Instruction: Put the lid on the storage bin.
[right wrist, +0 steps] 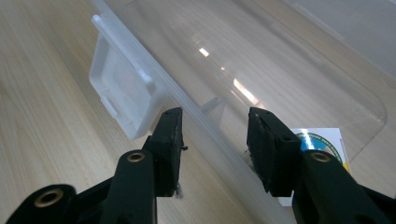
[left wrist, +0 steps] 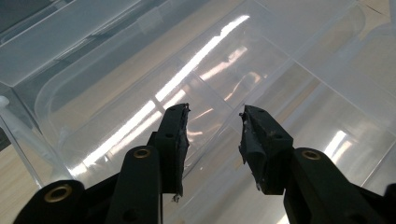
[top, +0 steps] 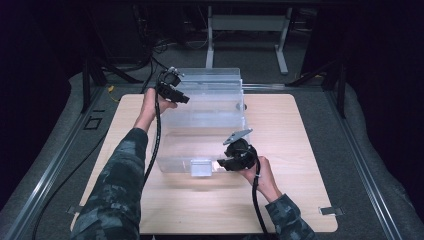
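One clear plastic storage box [top: 202, 122] sits on the light wooden table [top: 300, 150], and two hand-held grippers work at it, one in each of the person's hands. The left gripper [top: 181, 98] is held out over the box's far left corner, the forearm in a camouflage sleeve [top: 120, 175] stretched along the table's left side; in the left gripper view its two black jaws stand partly apart above the open box [left wrist: 280, 70], with nothing between the pads. The right gripper [top: 220, 162] is at the box's near wall, held low with the hand [top: 260, 172] just behind it and its grey three-cornered plate on top. In the right gripper view its jaws straddle the near rim of the box [right wrist: 280, 56], one pad outside and one inside; whether the pads press on the rim I cannot tell. Just beside them hangs one white latch [right wrist: 121, 88] on the outside of that wall. The box is see-through, with rounded corners and bright light streaks on its floor, and one small sticker [right wrist: 322, 144] shows through the plastic near the right jaw. It stands toward the middle of the table, its long side running away from the person.
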